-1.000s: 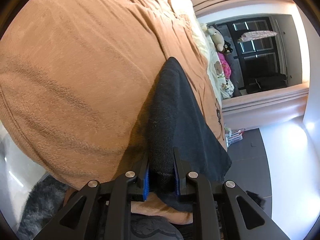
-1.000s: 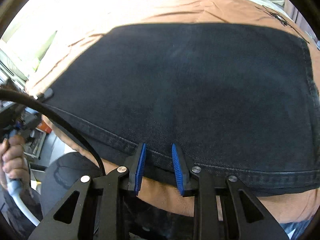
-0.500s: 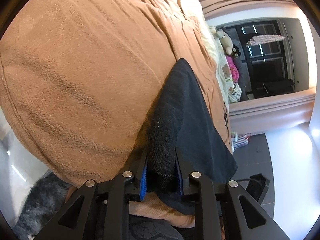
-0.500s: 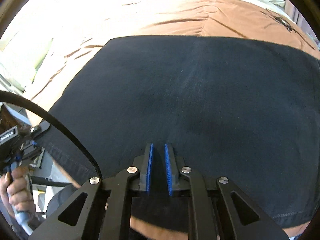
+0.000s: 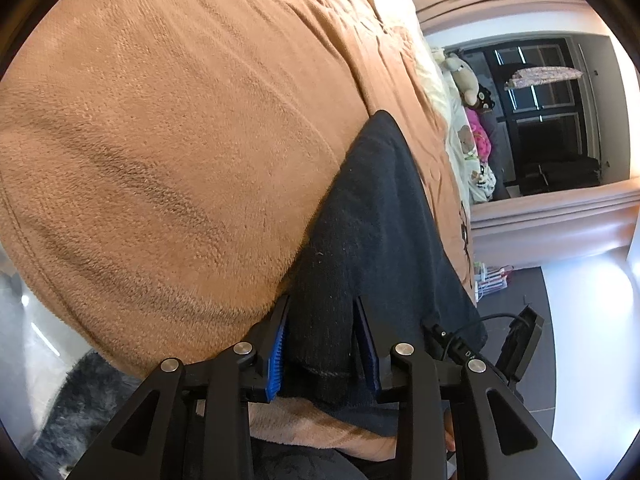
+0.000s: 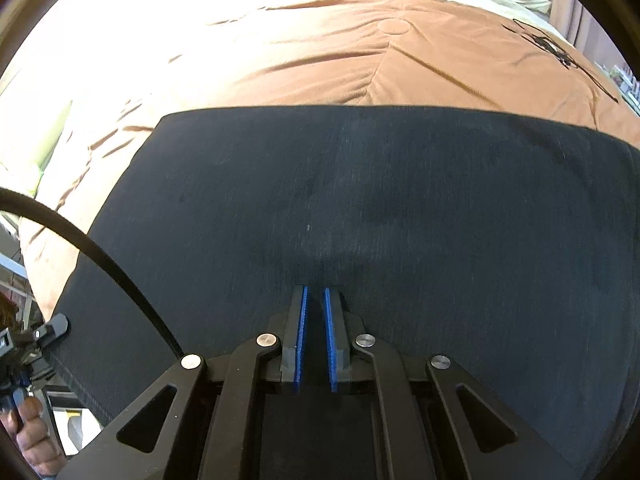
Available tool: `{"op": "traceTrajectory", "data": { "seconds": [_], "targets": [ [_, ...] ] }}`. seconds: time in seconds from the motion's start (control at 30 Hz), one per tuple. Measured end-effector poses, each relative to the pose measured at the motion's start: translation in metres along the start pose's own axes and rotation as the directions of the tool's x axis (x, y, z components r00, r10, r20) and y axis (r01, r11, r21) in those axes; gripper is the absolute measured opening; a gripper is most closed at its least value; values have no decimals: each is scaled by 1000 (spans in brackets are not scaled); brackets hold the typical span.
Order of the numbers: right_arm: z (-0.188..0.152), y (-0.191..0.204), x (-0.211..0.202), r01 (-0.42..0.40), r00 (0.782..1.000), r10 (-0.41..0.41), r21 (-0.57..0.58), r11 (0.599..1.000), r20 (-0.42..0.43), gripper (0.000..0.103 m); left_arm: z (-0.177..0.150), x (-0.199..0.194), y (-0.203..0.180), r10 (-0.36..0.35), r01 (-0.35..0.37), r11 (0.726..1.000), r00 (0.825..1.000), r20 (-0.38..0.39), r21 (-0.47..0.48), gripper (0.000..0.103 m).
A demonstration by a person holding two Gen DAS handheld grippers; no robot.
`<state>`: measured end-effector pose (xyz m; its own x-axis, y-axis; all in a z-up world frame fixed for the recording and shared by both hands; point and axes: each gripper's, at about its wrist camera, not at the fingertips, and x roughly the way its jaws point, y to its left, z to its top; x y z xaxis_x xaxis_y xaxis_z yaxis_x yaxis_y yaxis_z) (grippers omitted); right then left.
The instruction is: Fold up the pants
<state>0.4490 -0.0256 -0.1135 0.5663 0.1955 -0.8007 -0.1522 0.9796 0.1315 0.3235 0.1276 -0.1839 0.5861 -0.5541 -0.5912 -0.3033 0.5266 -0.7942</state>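
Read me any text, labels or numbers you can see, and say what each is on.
"D": white print on the black cable plug beside the left tongs; rest too blurred.
Black stitched mark on the brown blanket: unreadable.
No text on the pants.
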Motion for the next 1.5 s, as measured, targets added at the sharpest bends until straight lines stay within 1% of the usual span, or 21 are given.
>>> {"op": "traceTrajectory", "data": {
  "seconds": [0.2,0.23,0.33,0.4,0.47,0.57,0.67,0.77,0.9,1.0,1.13,1.2,1.27,1.4,1.5],
  "targets": [
    [11,-2,13,-21,1000,21,31,999,14,4,0,2,2,5,-4,999,1000,21,-31,33],
    [12,-14,8,-29,999,28,37,999,17,4,0,2,3,5,-5,999,1000,23,-34,33],
    [21,-23,15,-68,997,66,72,995,28,4,-1,2,3,7,-6,999,1000,30,-33,33],
    [23,-33,15,-90,996,87,102,991,36,4,-2,2,3,11,-10,1000,999,37,-26,25],
    [26,-42,18,-115,993,111,138,984,37,4,-4,0,6,8,-7,1000,999,40,-24,22],
    [34,-49,23,-135,991,131,156,979,33,4,-6,-5,9,2,-1,999,999,47,-33,19],
    [49,-55,32,-136,991,133,159,978,35,4,-7,-8,15,-6,8,999,999,43,-48,18],
    [60,-57,37,-119,993,114,154,981,37,4,-7,-9,13,-1,2,999,999,40,-36,18],
    [73,-54,48,-93,996,90,146,985,29,4,2,-2,11,12,-12,998,1000,-2,-56,22],
    [71,-50,46,-78,997,74,149,986,31,4,7,2,8,12,-14,998,1000,-23,-58,25],
    [62,-38,35,-63,998,61,125,990,24,4,5,3,9,2,-3,998,1000,-14,-63,25],
    [58,-35,28,-62,998,61,118,991,18,4,4,1,8,2,-3,999,1000,-11,-47,20],
    [54,-35,24,-66,998,65,124,990,10,4,2,-4,6,-7,7,1000,1000,-6,-30,18],
    [38,-29,12,-60,998,62,111,992,-11,4,2,-11,-6,-31,31,999,999,9,-6,17],
    [22,-24,2,-65,998,67,100,993,-11,4,1,-16,-18,-46,46,999,999,16,21,16]
  ]
}}
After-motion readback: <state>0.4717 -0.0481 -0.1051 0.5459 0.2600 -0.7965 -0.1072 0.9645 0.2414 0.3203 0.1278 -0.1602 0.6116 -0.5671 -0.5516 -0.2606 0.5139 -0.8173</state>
